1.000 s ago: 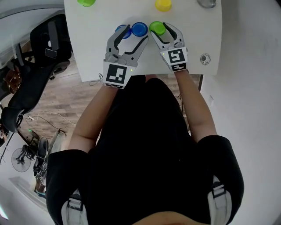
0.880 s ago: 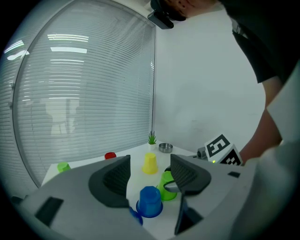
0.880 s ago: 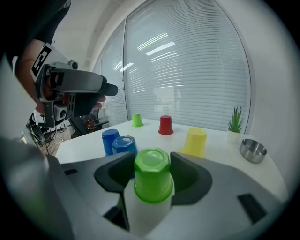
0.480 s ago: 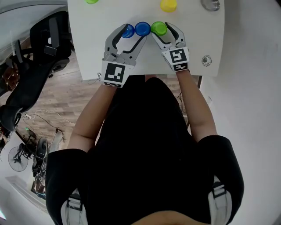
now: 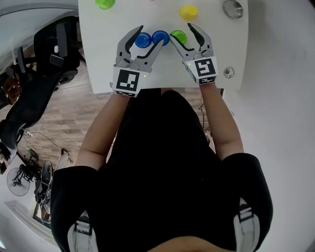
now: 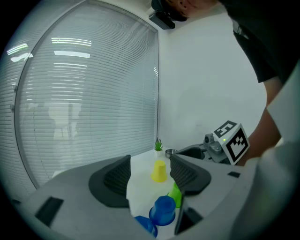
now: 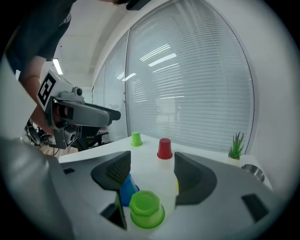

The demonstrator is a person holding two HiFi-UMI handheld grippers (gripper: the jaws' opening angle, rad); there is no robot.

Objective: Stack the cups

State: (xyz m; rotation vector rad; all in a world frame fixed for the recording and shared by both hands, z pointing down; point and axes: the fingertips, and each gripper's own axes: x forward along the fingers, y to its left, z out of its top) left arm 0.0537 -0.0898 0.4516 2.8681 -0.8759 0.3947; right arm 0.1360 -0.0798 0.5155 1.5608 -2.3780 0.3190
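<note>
1. The white table [image 5: 231,44] fills the top of the head view, and the person's arms [image 5: 98,133] reach up to it from mid-frame.
2. The left gripper [image 5: 150,35] sits at upper centre-left with its jaws wide apart, clamped on nothing.
3. One blue cup [image 5: 142,40] lies between that gripper's fingers. A second blue cup [image 5: 160,37] sits right at the tip of the inner finger; whether they touch cannot be told.
4. In the left gripper view both blue cups appear at the bottom of the frame, below the gap between the pads, and neither is pressed.
5. The right gripper [image 5: 180,31] sits at upper centre-right. Its jaws have just been opening and stand wide apart.
6. The green cup [image 5: 178,36] stands mouth down on the table between the right gripper's fingers, and the pads do not press on it. In the right gripper view it sits at bottom centre, below the pads, with a blue cup just behind it to the left.
7. The three cups form a close row across the upper centre of the head view: blue, blue, green.
8. Farther off:
   - a yellow cup [image 5: 188,12] above the right gripper
   - a lime cup [image 5: 105,3] at the top edge, left
   - a red cup [image 7: 164,148] mid-frame in the right gripper view
   - a metal bowl [image 5: 232,8] at upper right
   - a small potted plant [image 7: 236,146] at the right of the right gripper view
</note>
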